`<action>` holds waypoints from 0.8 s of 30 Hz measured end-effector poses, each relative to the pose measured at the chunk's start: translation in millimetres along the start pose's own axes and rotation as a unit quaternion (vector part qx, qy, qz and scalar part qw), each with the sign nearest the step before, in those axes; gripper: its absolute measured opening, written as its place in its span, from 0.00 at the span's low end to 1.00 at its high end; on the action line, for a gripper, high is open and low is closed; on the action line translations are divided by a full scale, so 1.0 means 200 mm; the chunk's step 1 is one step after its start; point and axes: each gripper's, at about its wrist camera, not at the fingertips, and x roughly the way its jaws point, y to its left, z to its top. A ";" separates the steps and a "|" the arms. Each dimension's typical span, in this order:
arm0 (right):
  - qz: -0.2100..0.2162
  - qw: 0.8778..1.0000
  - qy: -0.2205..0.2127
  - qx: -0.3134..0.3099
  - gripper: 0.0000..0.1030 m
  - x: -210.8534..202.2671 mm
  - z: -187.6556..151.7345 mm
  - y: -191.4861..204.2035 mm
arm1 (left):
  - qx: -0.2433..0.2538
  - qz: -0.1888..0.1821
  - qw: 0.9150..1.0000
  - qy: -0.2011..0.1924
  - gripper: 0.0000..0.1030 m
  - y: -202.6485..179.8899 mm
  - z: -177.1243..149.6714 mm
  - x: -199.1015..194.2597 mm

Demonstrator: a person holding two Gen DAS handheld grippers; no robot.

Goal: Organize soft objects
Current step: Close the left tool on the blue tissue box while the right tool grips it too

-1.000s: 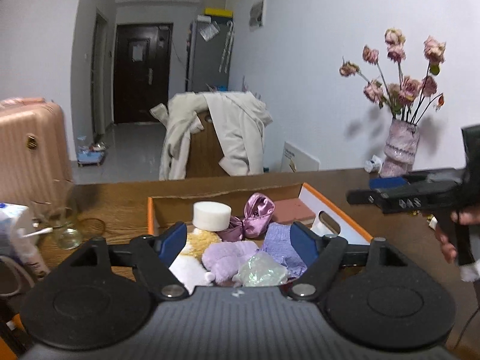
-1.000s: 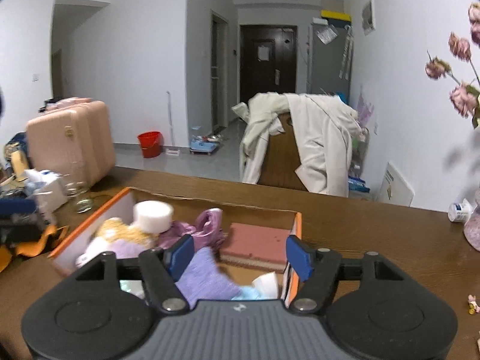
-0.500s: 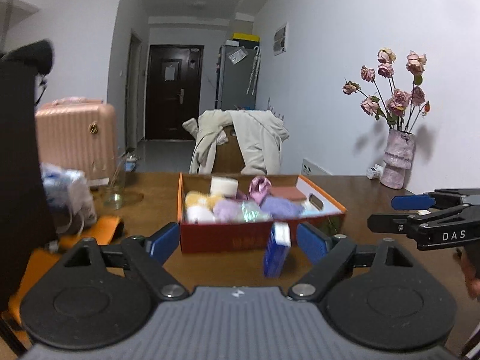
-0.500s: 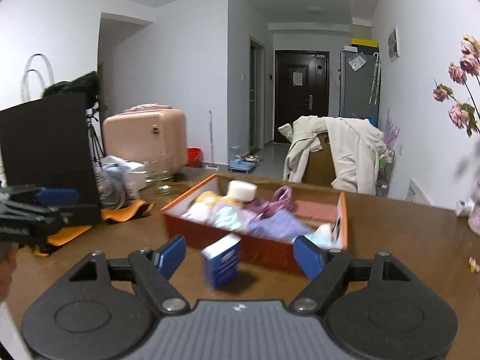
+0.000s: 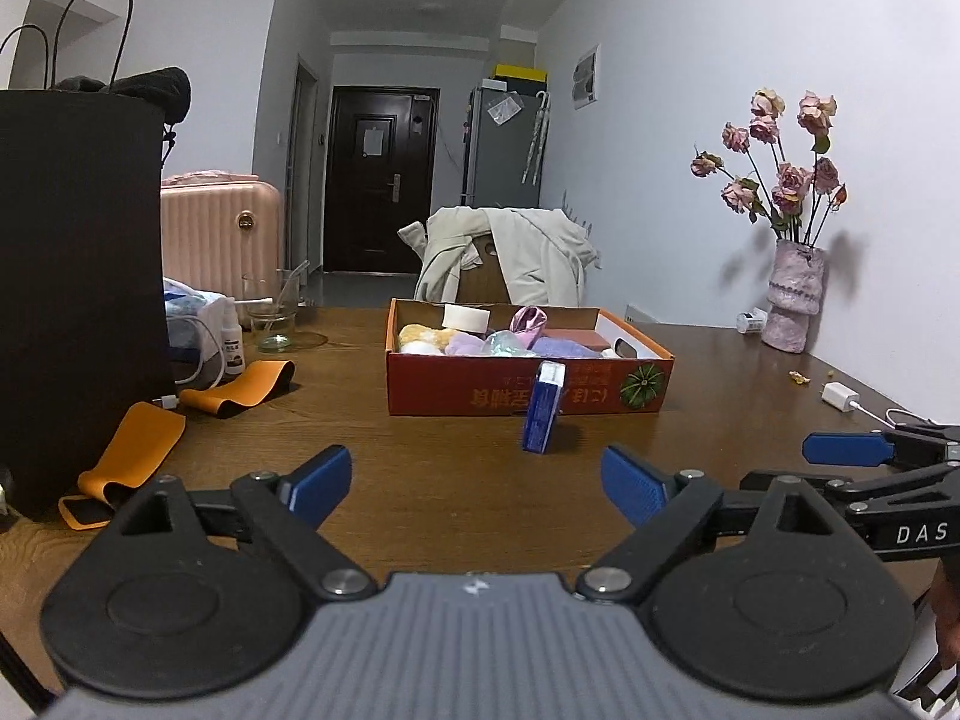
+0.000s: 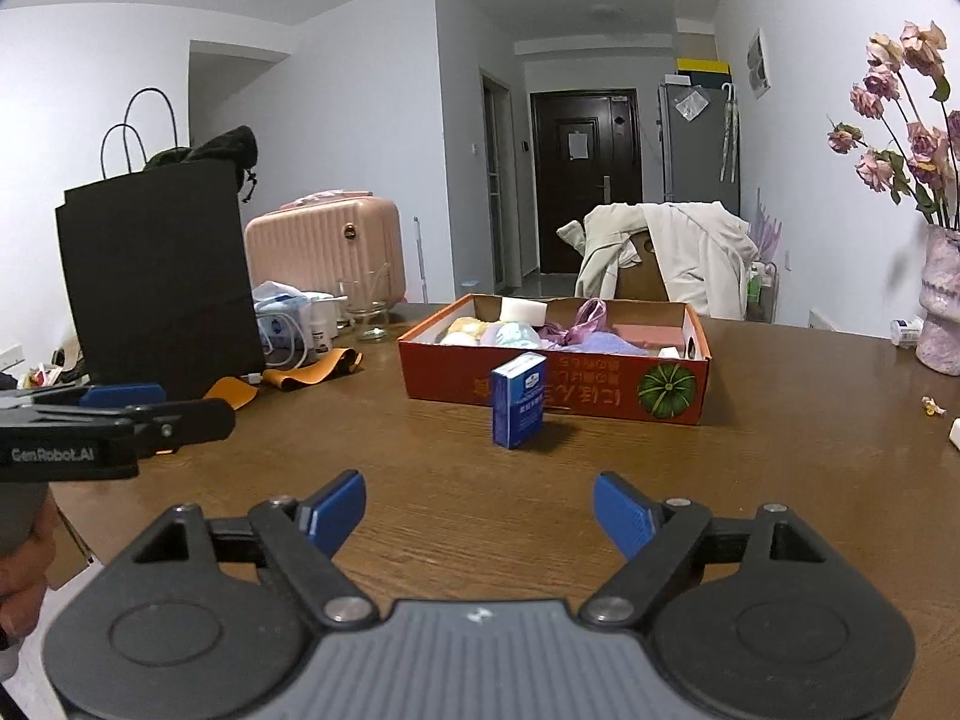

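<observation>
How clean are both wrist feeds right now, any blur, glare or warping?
Left wrist view: sharp, dim even light, blue box casts a soft shadow; fisheye bends the walls and black bag. Right wrist view: equally sharp, no glare on the table, corners vignetted.

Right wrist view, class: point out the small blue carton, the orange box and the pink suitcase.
small blue carton point(image 6: 518, 401): right wrist view, middle of its front face.
orange box point(image 6: 576, 387): right wrist view, its near printed wall.
pink suitcase point(image 6: 324, 252): right wrist view, its ribbed front.
</observation>
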 end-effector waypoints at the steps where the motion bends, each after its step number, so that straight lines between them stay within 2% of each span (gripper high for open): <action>1: 0.001 1.000 -0.001 0.000 0.81 0.00 -0.01 0.00 | 0.000 0.001 1.000 -0.001 0.89 0.00 0.00 -0.01; 13: 0.004 1.000 0.002 0.029 0.82 0.05 0.00 -0.06 | 0.001 -0.001 1.000 0.011 0.90 -0.04 0.00 0.03; 24: -0.006 0.997 0.026 0.077 0.82 0.27 -0.01 -0.24 | 0.018 -0.020 0.999 0.044 0.90 -0.15 0.05 0.39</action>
